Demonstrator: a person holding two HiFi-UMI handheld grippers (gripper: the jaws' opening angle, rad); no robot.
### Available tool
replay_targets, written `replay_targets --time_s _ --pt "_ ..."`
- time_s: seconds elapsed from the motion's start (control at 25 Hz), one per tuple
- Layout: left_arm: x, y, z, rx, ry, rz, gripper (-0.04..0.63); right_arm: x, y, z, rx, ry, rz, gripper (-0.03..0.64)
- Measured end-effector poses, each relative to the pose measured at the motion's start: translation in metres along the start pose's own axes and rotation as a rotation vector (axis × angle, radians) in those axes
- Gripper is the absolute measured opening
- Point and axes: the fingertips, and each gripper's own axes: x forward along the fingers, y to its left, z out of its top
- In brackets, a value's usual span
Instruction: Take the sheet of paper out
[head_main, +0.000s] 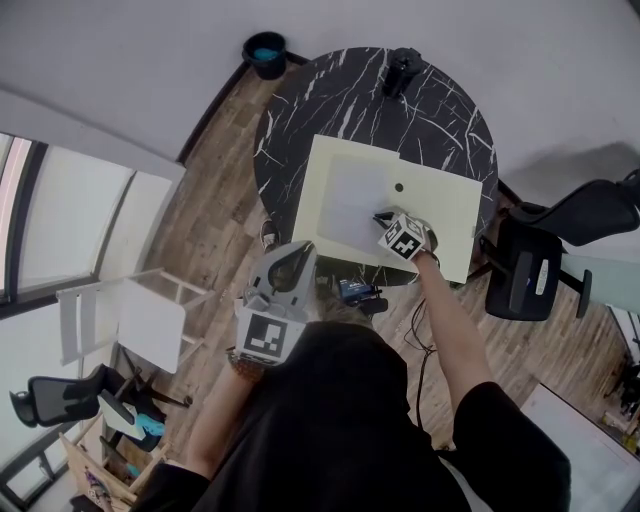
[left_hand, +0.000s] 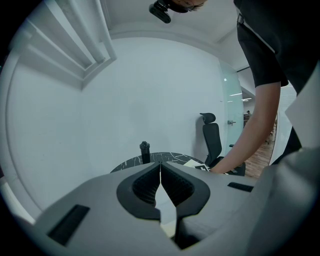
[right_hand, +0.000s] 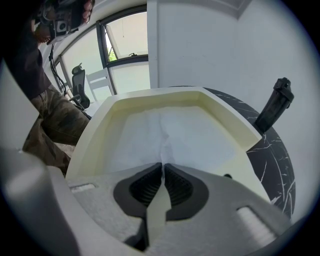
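One sheet of paper (right_hand: 170, 132) lies in the recess of the cream tray (right_hand: 95, 135) on the marble table (head_main: 330, 100). My right gripper (right_hand: 163, 167) is clamped on its near edge, puckering a crease. My left gripper (left_hand: 160, 167), pressed closed on nothing, hangs off the table's near edge.

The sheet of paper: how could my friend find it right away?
Find the round black table with white veins, then the pale yellow tray on it. The sheet of paper lies inside the tray, pinched by the right tool; it is the only thin white thing there.
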Motion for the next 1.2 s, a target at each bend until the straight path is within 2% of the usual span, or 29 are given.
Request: replay_targets --time_s 0.16,0.32,0.56,0.72,0.76,0.84,0.96,1.08,1.2 --pt "0.001 -0.003 0.000 -0.006 0.000 -0.002 0.006 -0.005 -0.006 -0.005 0.006 0.004 -0.015 0.017" --pt "0.003 -0.006 -0.002 0.057 0.002 -0.029 0.006 -0.009 -0.008 -0.009 0.008 0.008 -0.020 0.014" --pt "0.006 -0.012 0.001 0.001 0.000 -0.022 0.006 -0.017 -0.010 -0.011 0.013 0.001 -0.036 0.009" --pt "0.007 -0.019 -0.003 0.100 0.005 -0.064 0.006 -0.021 -0.010 -0.020 0.031 0.004 -0.046 0.009" --pt "0.007 -0.021 -0.003 0.099 0.005 -0.066 0.006 -0.022 -0.009 -0.023 0.035 0.005 -0.048 0.009" --pt "0.008 -0.022 -0.002 0.047 0.003 -0.054 0.006 -0.024 -0.010 -0.027 0.043 0.006 -0.054 0.009" --pt "0.009 -0.026 -0.004 0.085 0.006 -0.075 0.006 -0.028 -0.010 -0.032 0.049 0.007 -0.065 0.008" --pt "0.012 -0.032 -0.002 0.030 0.009 -0.070 0.006 -0.033 -0.011 -0.036 0.052 0.008 -0.076 0.006" --pt "0.014 -0.038 -0.001 0.056 0.003 -0.091 0.006 -0.038 -0.013 -0.040 0.059 0.006 -0.090 0.006"
